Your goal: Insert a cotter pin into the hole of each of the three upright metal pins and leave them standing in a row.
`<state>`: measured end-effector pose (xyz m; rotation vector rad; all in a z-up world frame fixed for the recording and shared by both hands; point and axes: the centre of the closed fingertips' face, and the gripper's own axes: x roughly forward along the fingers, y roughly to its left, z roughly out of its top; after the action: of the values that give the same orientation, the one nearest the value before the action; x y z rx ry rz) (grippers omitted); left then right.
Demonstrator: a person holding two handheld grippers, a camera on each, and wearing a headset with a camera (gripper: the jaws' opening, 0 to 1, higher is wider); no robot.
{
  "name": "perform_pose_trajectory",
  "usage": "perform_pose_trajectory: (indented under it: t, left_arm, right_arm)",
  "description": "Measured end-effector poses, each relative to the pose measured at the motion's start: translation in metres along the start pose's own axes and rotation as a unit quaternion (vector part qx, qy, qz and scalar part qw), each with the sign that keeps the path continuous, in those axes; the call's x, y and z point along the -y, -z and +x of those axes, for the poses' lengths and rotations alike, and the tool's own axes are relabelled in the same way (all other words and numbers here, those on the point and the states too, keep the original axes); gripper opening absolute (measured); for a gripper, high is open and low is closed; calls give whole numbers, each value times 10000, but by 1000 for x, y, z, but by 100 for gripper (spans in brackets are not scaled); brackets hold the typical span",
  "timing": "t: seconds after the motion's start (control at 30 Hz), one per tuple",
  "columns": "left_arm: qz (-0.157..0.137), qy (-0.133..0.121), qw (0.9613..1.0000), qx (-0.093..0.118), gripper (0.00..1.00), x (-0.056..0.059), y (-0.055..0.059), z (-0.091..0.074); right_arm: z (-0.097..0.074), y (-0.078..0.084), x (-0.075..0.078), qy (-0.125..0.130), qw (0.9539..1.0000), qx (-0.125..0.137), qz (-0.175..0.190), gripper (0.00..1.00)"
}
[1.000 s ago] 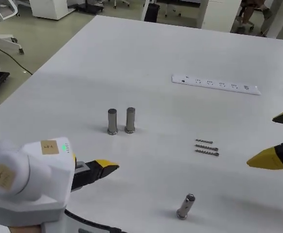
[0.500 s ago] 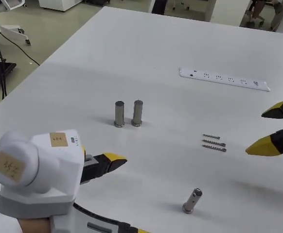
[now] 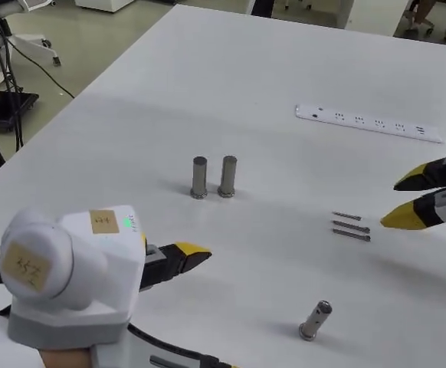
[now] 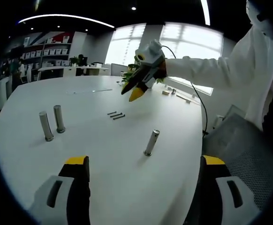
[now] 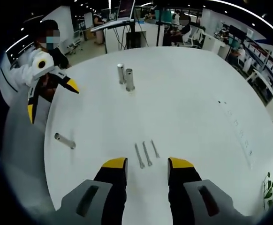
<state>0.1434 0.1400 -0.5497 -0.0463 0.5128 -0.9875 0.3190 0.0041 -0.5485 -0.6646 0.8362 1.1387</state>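
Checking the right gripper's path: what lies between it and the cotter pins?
Just a short stretch of bare table, seen in the head view: the open right gripper hovers beside the cotter pins, apart from them.

White left gripper (image 3: 189, 254): tan labels (image 3: 104, 221), green light (image 3: 126, 223), black cable (image 3: 171, 349), yellow-tipped black jaws. Person wears white long-sleeved coat (image 4: 230, 65).

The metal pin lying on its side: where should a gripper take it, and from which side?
Probably mid-shaft on the lying metal pin, coming from above with the jaws across its length. It lies flat on the table, so only its round sides are free. The open left gripper faces it.
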Motion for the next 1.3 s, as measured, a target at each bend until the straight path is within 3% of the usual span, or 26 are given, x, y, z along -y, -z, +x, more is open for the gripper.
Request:
perform_pose_trajectory:
  t: [0.5,0.63,1.2,1.3]
  left_arm:
    - [-105,-60,9998,177,96,3,-8,-1]
    - [-120,-66,9998,172,96,4,-8,-1]
    - [-230,-24,9997,108,95,3,-2,1]
    - [-257,-19,9996,109,95,2,-2,2]
  right_arm:
    - [39,1,12,-195,9980,-436,-404,13]
    - [48,4,17,-187,9970,-588,-462,15]
    - [67,20,21,-381,9938,-912,-509,11]
    - [67,17,23,-336,9948,-826,-498,9]
